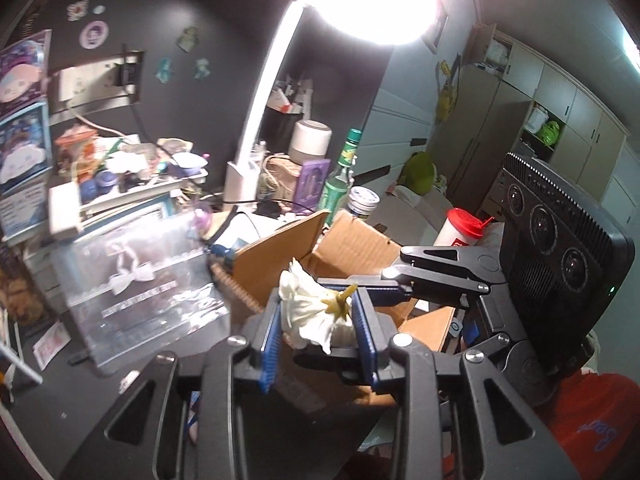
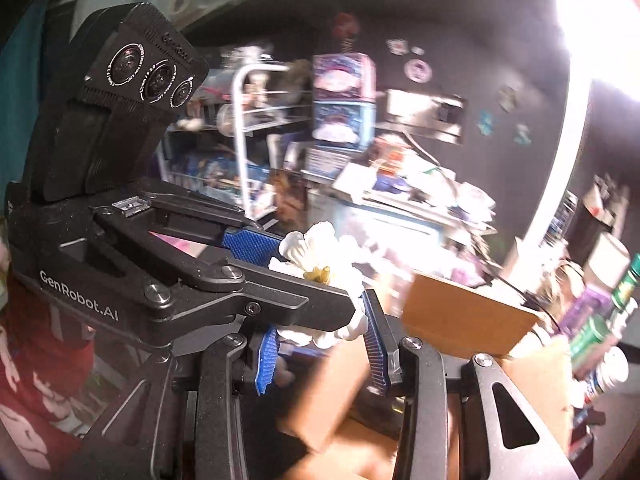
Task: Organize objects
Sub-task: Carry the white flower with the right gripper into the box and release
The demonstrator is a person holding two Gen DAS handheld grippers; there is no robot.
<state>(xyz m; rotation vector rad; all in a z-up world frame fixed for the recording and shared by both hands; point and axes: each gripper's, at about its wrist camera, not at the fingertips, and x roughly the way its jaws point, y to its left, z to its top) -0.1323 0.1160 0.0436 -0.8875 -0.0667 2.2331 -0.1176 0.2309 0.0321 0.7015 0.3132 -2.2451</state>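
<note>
the cluttered dark worktop [image 1: 60, 392] is lying under a glaring lamp [image 1: 272, 92]. we are clamping a white cloth flower [image 1: 312, 312] in both grippers, left gripper [image 1: 318, 334] and right gripper [image 2: 322, 344], jaws closed on it, above the cardboard box [image 1: 360, 240] at twelve o'clock.

You've got a dark desk [image 1: 60, 432]: open cardboard box [image 1: 360, 240] on it, clear plastic case [image 1: 140, 292] beside the box, white lamp base [image 1: 240, 180] behind, clutter along the wall.
</note>
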